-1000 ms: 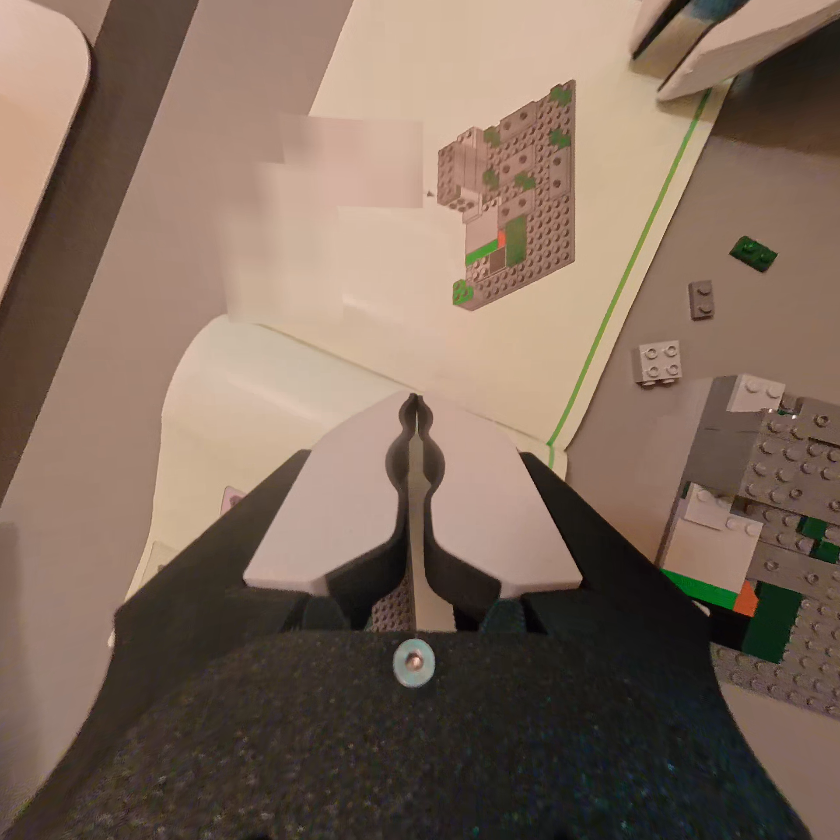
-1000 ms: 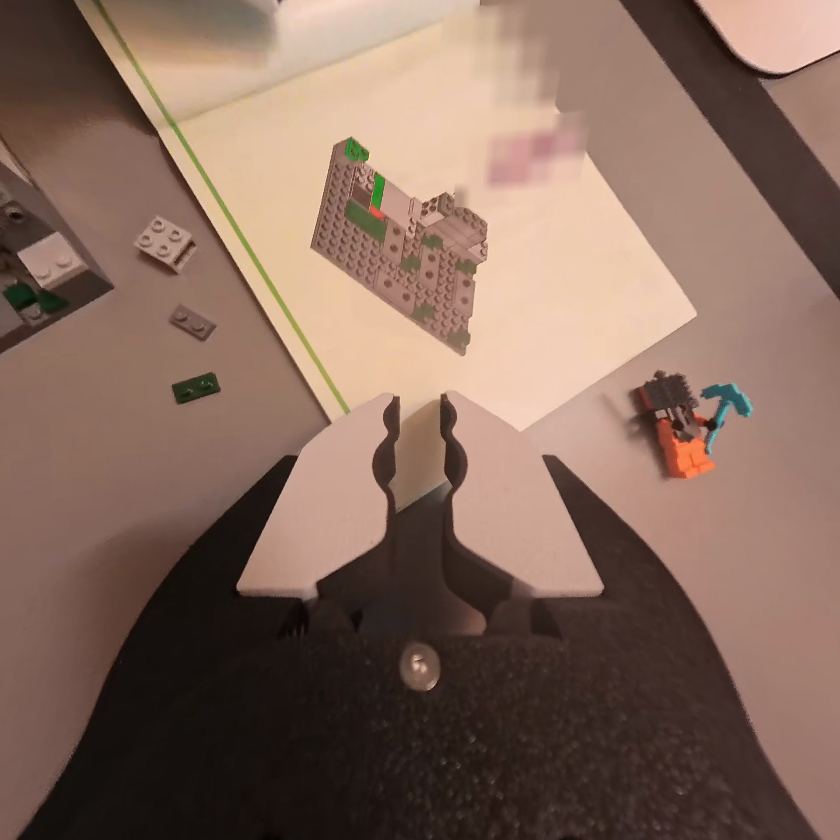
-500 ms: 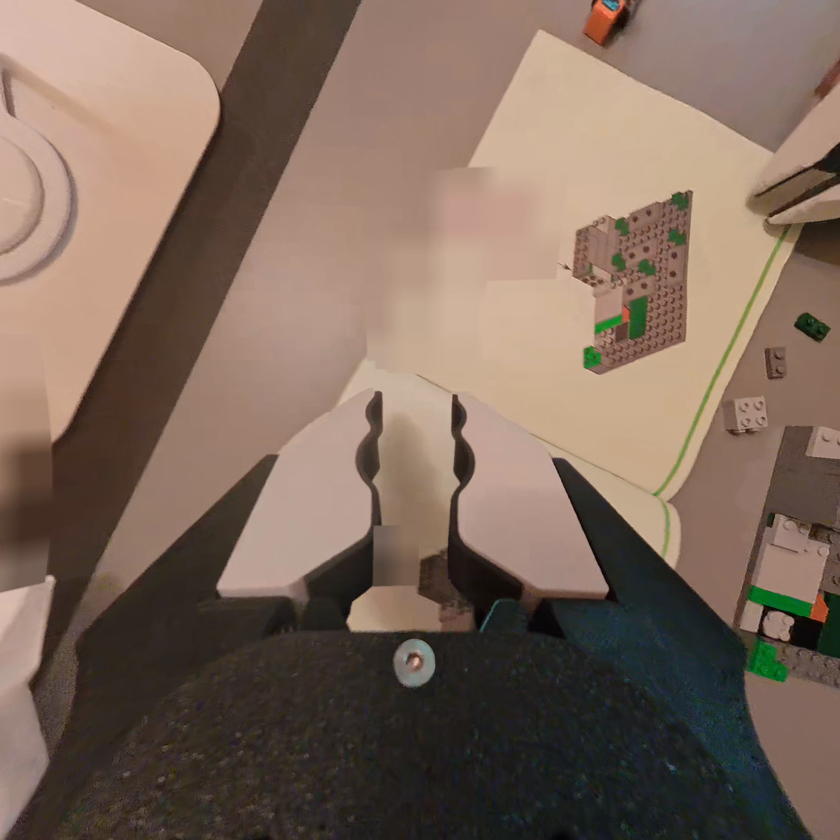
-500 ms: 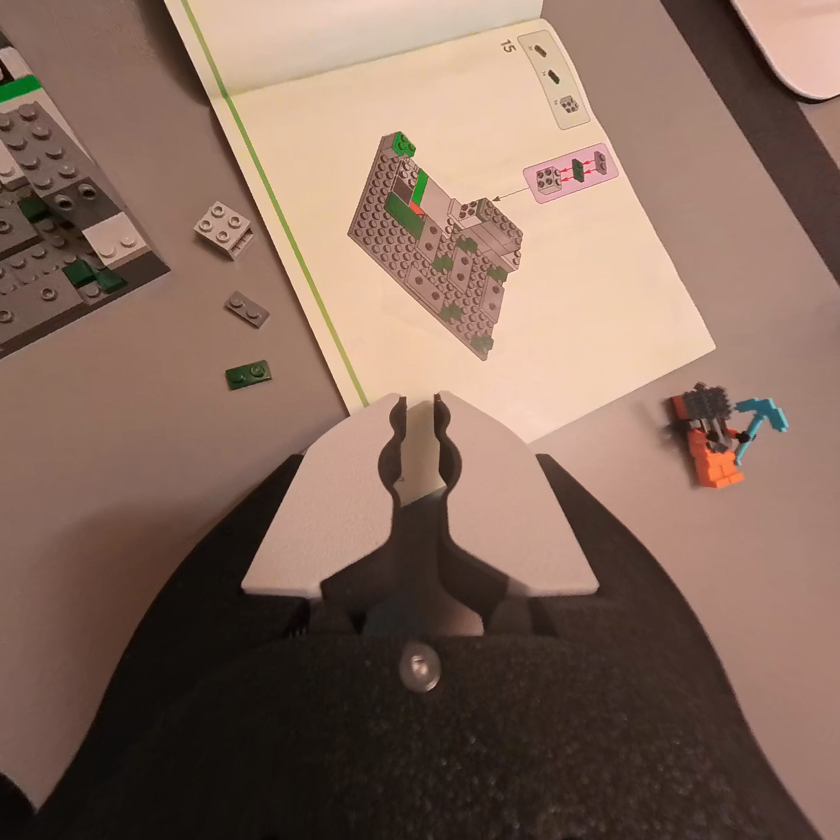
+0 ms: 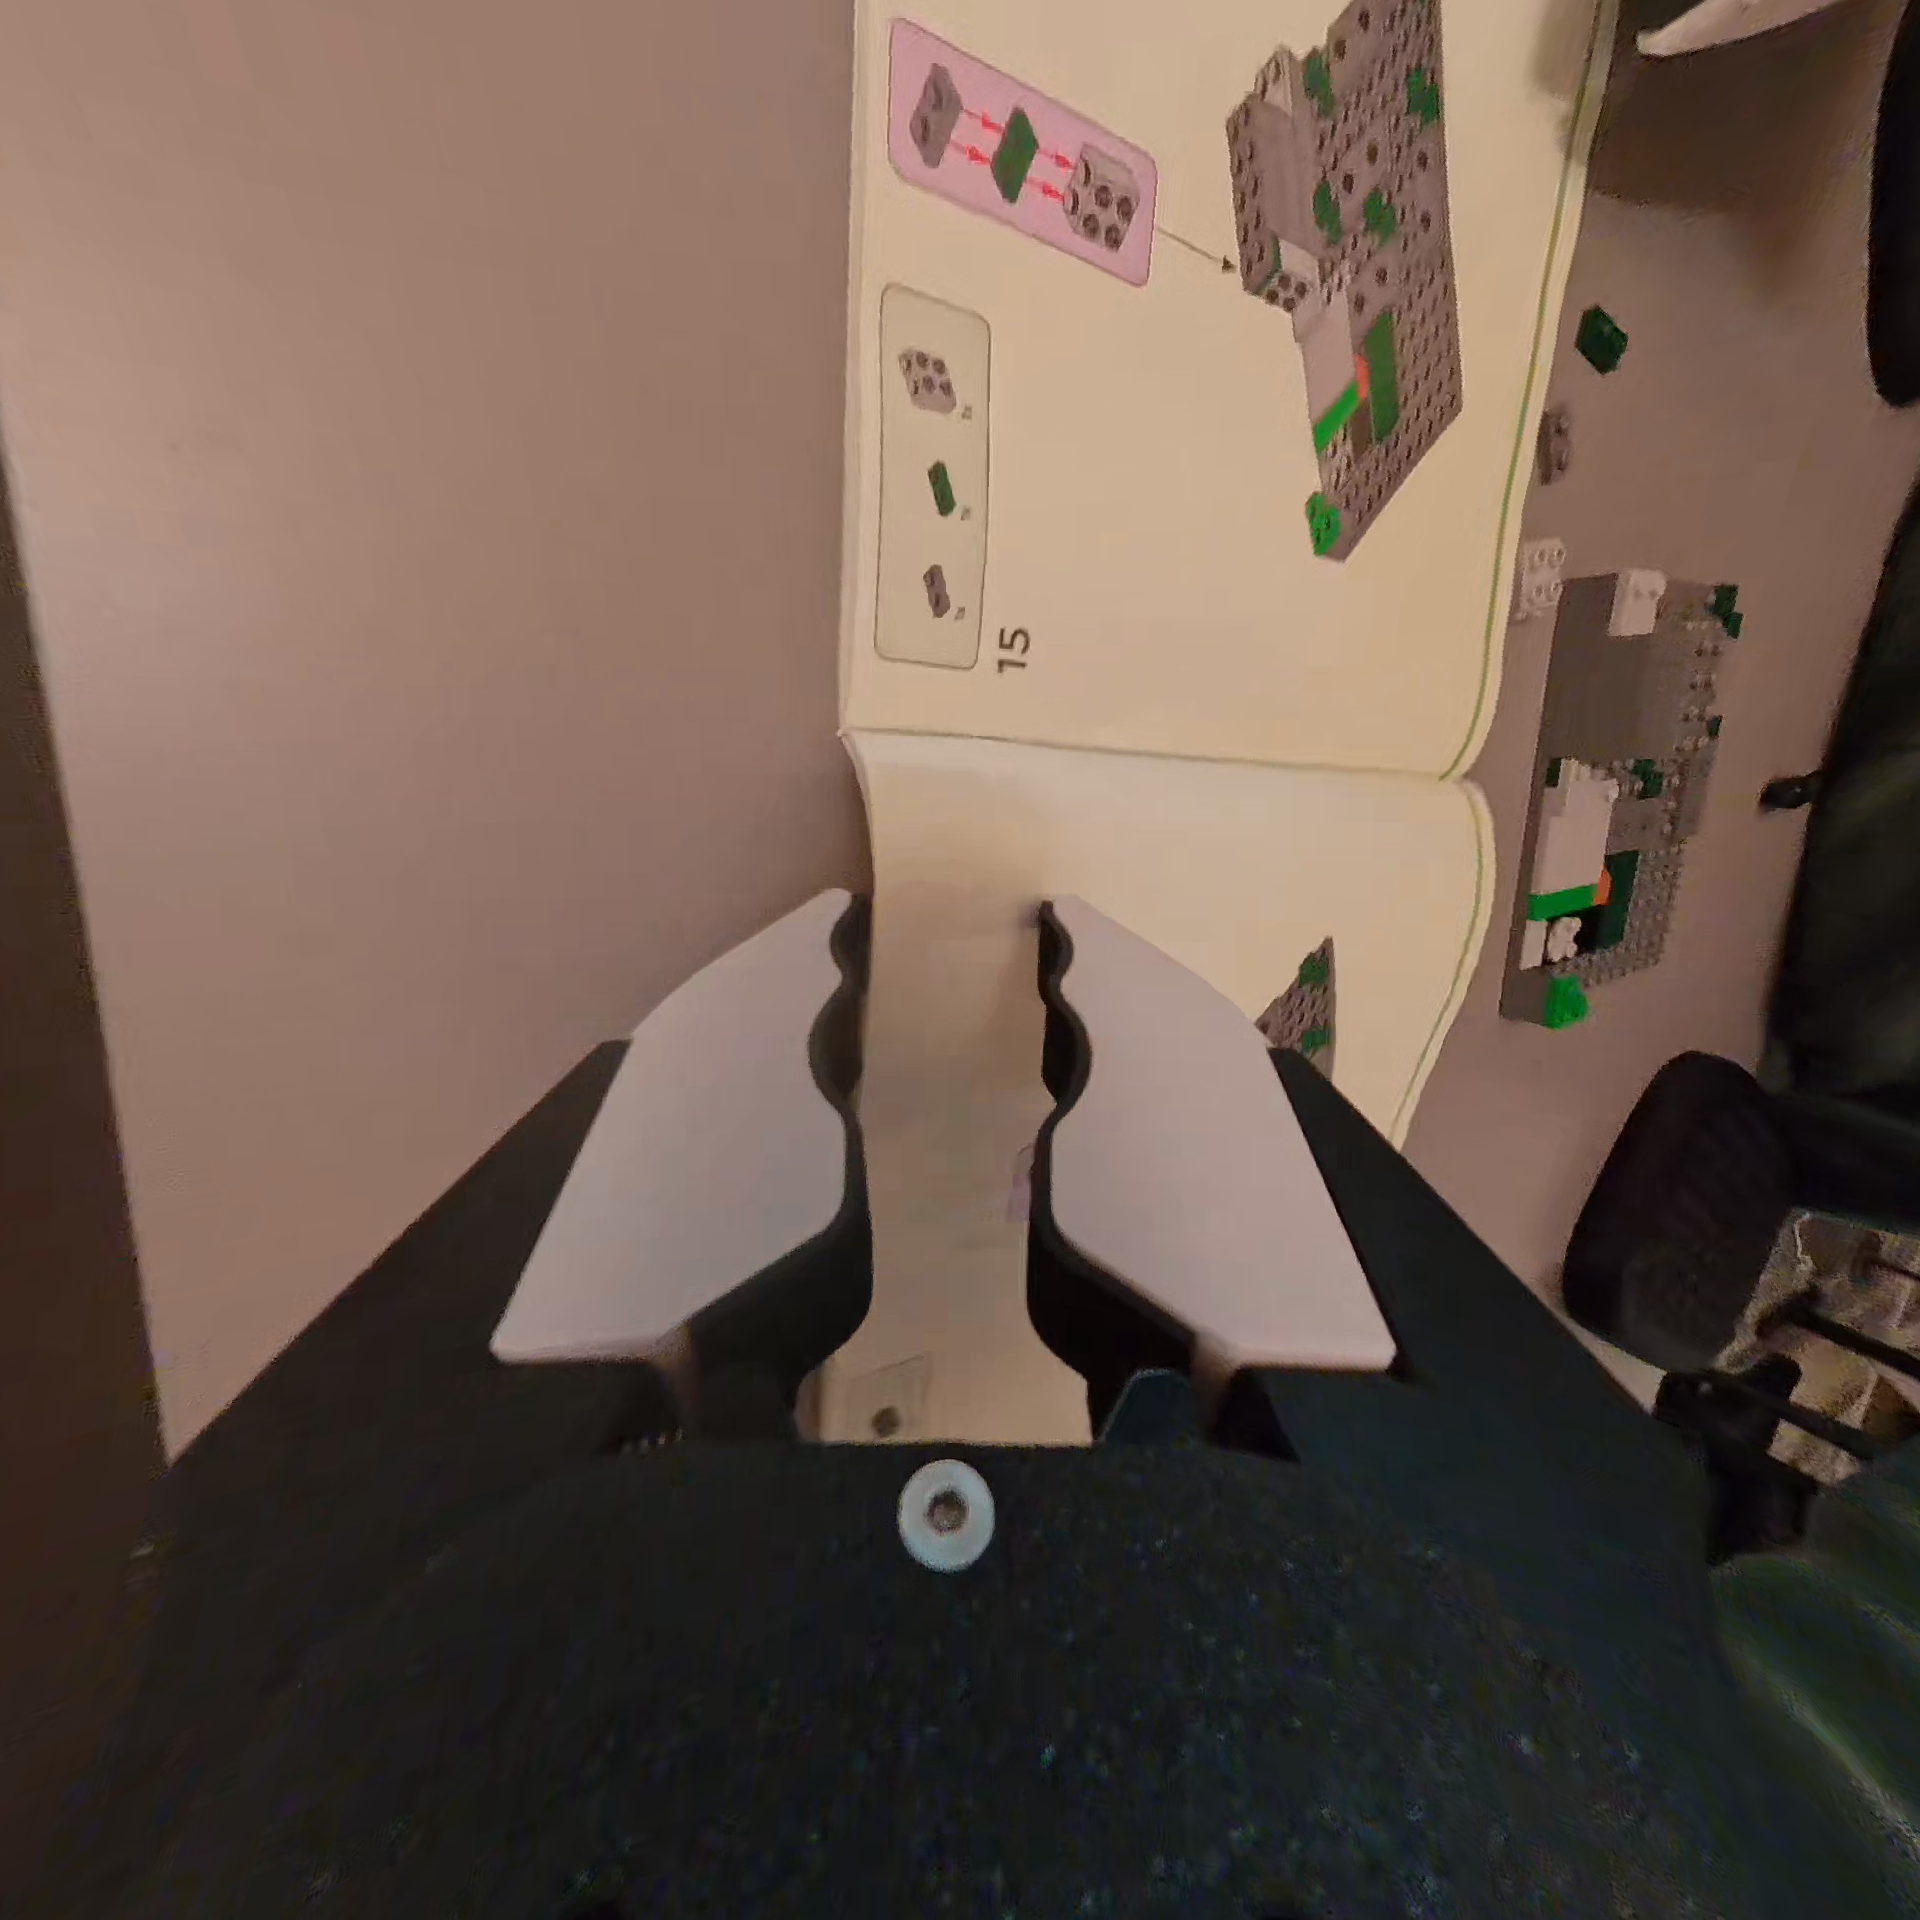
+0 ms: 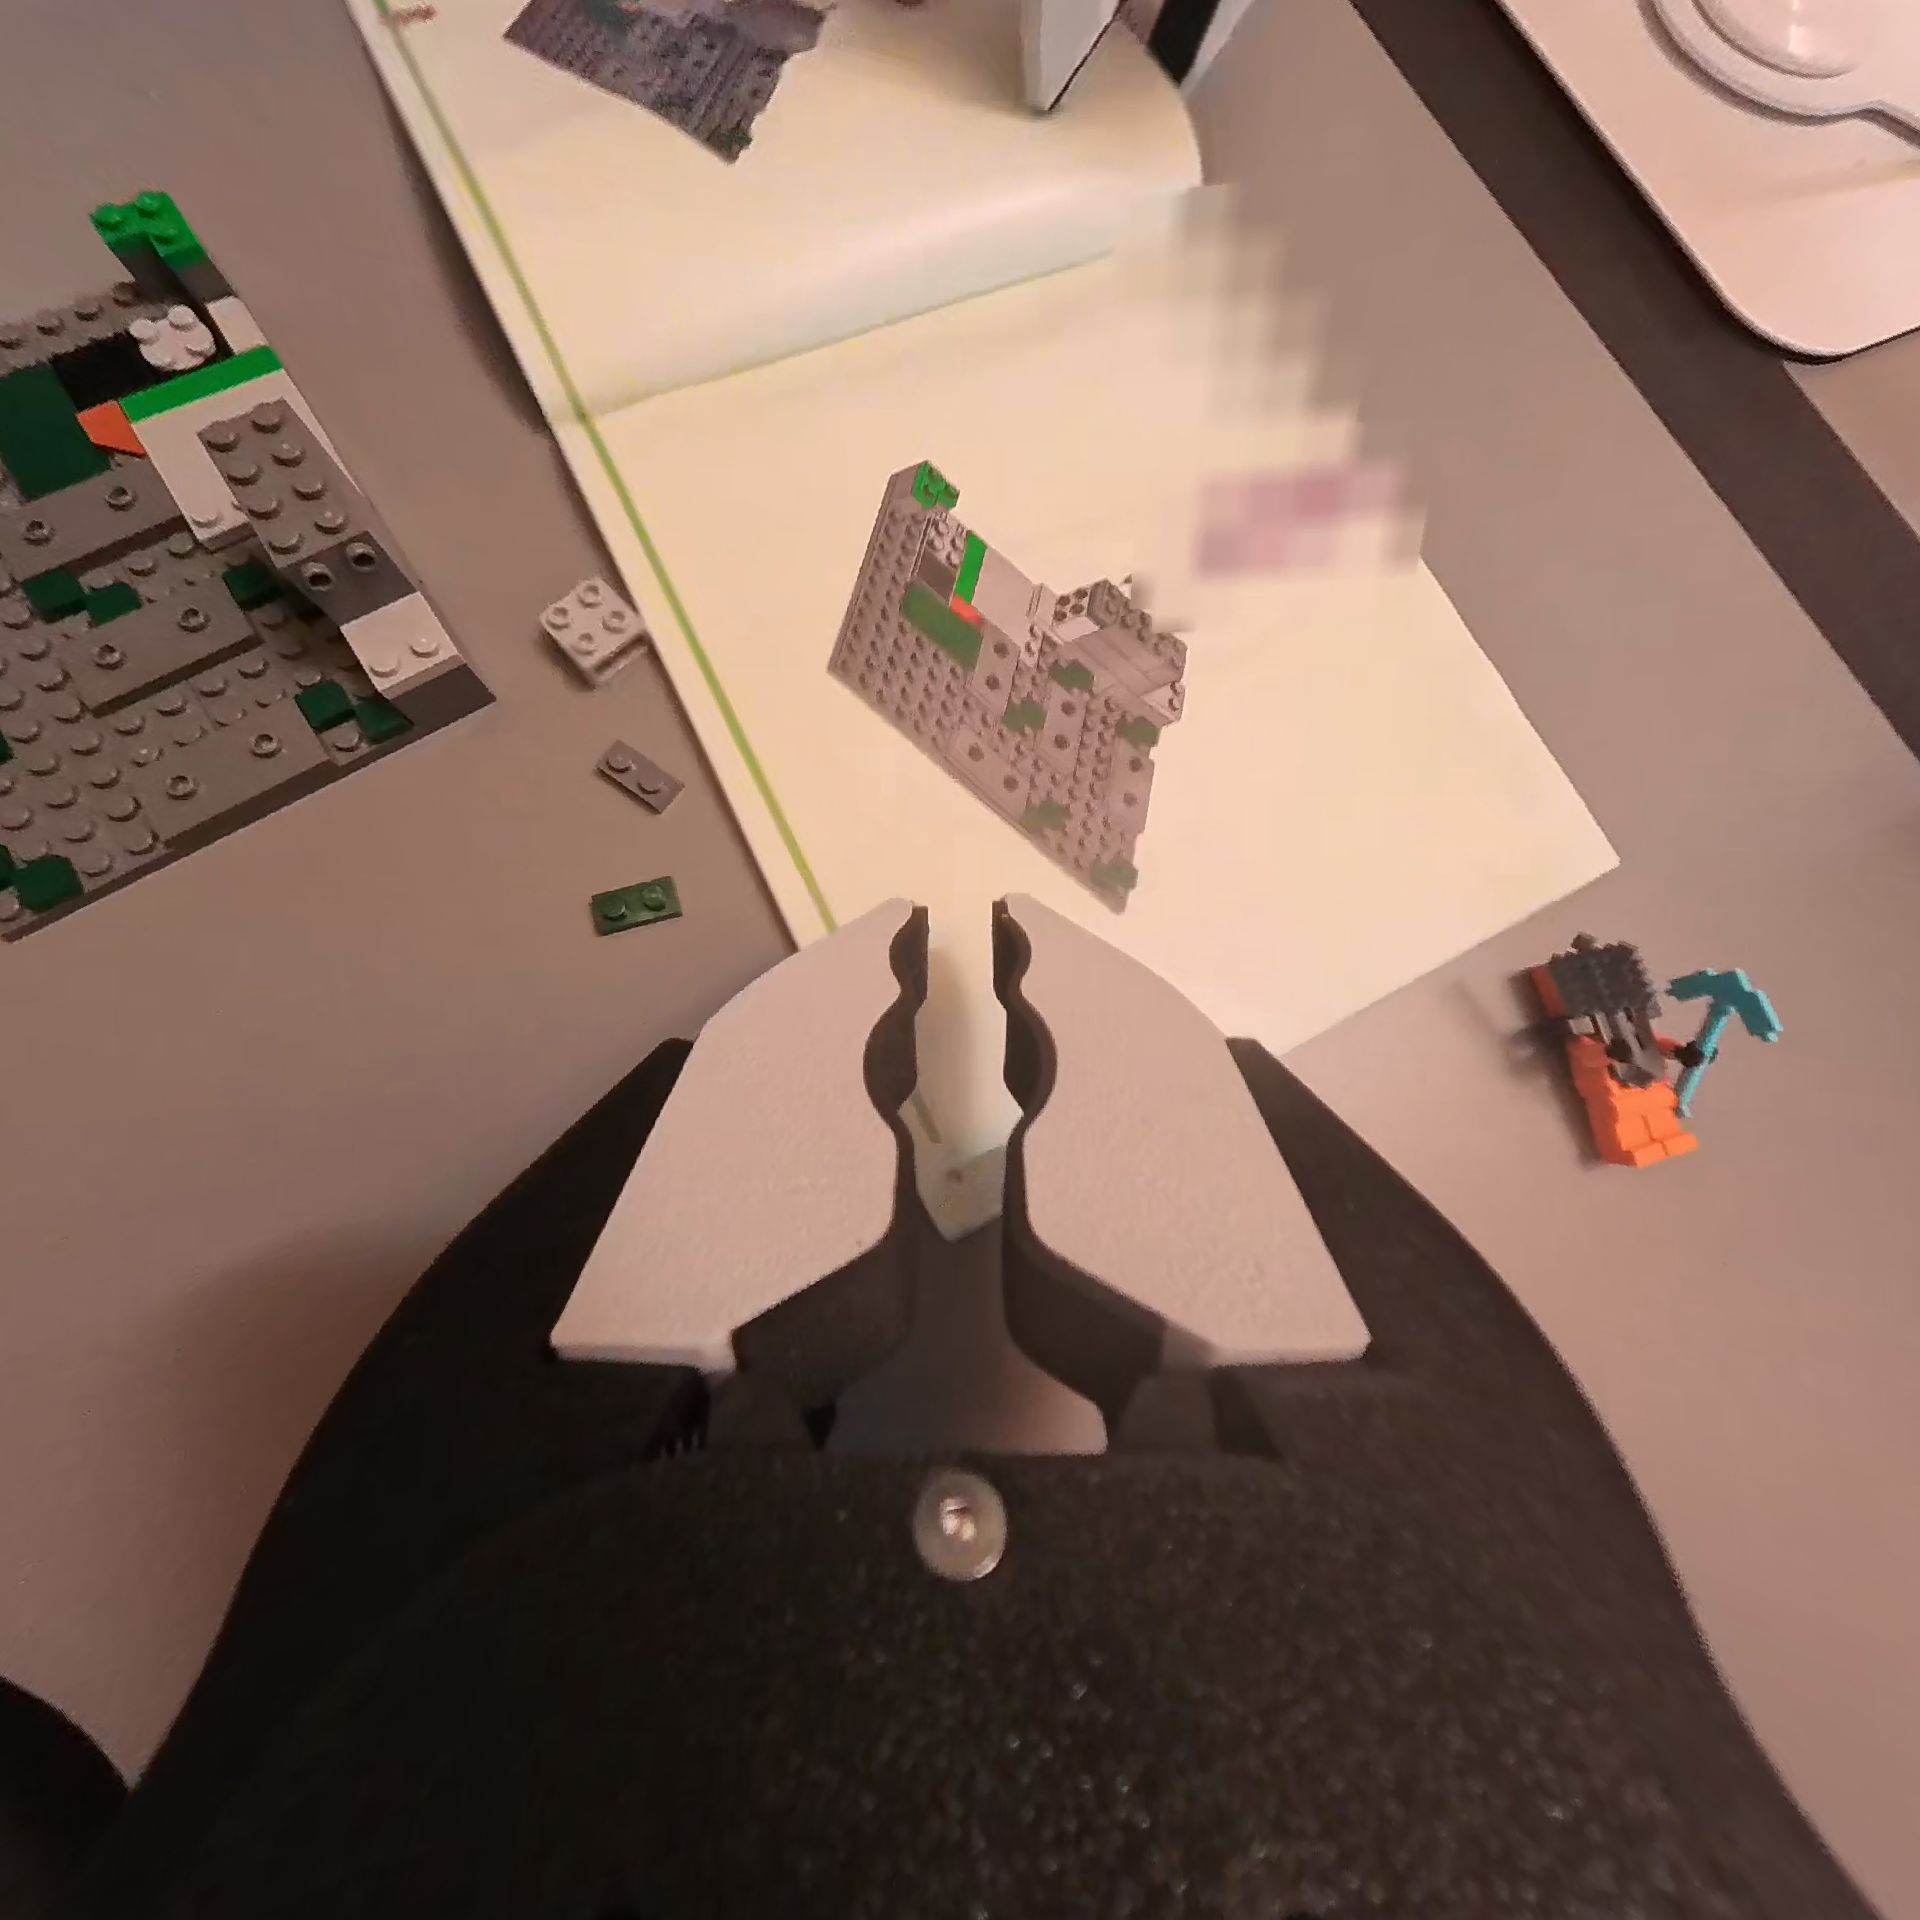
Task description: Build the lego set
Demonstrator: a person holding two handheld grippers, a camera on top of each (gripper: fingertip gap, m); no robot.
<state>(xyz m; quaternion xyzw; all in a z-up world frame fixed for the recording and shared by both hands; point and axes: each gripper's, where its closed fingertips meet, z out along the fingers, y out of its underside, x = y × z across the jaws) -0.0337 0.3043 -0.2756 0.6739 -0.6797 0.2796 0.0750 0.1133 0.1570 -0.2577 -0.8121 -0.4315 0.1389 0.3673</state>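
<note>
My left claw and right claw hover empty, jaws parted, over the open cream paper instruction booklet (reading stage); next I'd pick the light grey square brick.

A plain grey table fills both views under warm, dim light. At 1 o'clock in the right wrist view a dark strip crosses it, with a white moulded tray beyond. At 3 o'clock in the left wrist view, a black padded shape, perhaps a chair.
</note>
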